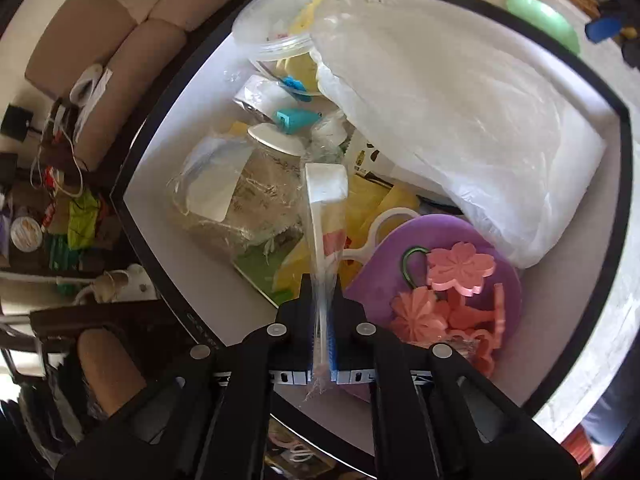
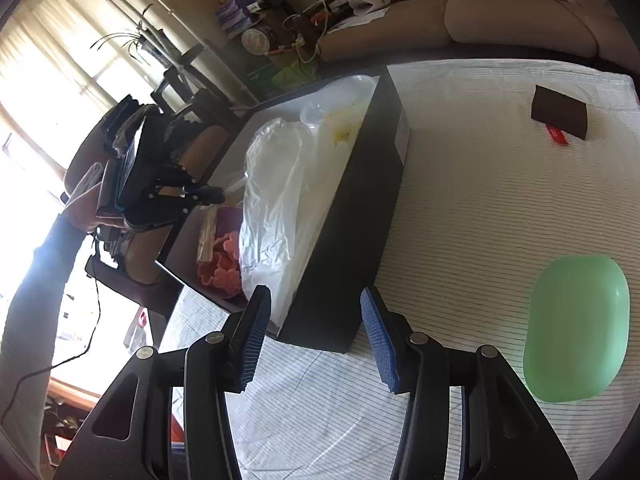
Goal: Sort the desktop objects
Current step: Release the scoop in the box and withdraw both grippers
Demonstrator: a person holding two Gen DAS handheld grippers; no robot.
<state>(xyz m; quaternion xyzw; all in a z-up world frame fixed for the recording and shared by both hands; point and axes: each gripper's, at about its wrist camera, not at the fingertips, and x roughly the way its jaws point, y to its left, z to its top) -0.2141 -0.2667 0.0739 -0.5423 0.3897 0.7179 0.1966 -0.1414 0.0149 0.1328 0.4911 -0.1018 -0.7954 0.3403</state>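
A black box [image 1: 138,160] with a white inside holds mixed clutter. My left gripper [image 1: 322,280] hangs over it, pointing steeply down, shut on a long white item in clear wrapping [image 1: 326,188] that sticks out ahead of the fingers. The right wrist view shows that left gripper [image 2: 212,198] at the box's [image 2: 360,208] far left side, held by a dark-sleeved arm. My right gripper [image 2: 316,294] stands open above the striped cloth [image 2: 460,200], just before the box's near corner, with nothing between its blue pads.
Inside the box lie a big white plastic bag [image 1: 460,120], a purple dish of pink flower shapes [image 1: 460,268], a clear tub [image 1: 276,28] and a teal clip [image 1: 296,120]. On the cloth sit a green dish [image 2: 576,328] and a brown block [image 2: 560,118].
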